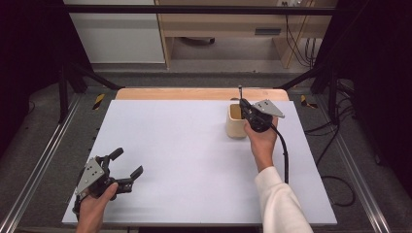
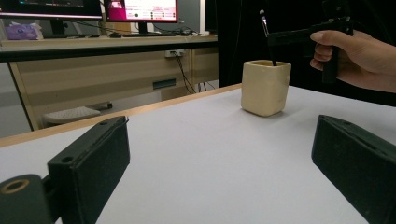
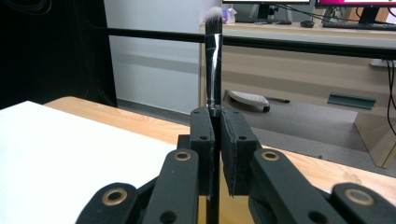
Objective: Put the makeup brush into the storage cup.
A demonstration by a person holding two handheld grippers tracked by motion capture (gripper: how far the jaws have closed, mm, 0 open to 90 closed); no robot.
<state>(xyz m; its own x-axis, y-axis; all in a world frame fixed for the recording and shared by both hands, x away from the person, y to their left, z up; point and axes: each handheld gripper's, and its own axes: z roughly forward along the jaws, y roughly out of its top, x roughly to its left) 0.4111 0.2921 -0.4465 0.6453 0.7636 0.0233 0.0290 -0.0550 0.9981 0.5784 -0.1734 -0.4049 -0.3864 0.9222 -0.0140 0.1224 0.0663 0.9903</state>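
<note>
**Brush held upright over the cup at the far right of the table**

The right tool (image 1: 244, 108) is clenched on a slim makeup brush (image 1: 240, 94), gripping it partway along the handle. In the high view the brush stands upright with its lower end inside a cream cup (image 1: 236, 122), which sits on the white table (image 1: 184, 160) near the far edge, right of centre. The hand behind the tool hovers just beside the cup's right wall.

The right gripper view gives what the high view cannot: the brush (image 3: 214, 56) has a shiny dark ferrule and a pale, soft bristle tip pointing up, and the two black pads (image 3: 203, 140) press flat on its handle with no gap left. The cup's rim is not clear here.

The left gripper view shows the scene from the side: the cup (image 2: 265, 87) stands upright, square-shouldered, well apart from the left tool's jaws, and the brush (image 2: 267, 37) rises out of it at a slight tilt, held by the right tool (image 2: 280, 37) level above the rim.

The left tool (image 1: 127, 167) rests at the table's near left corner, released, its jaws spread wide with nothing between them.

Between the two tools lies a broad stretch of bare white surface. Behind the cup a strip of wooden edge (image 1: 194, 93) marks the table's far side, close to the cup.
</note>
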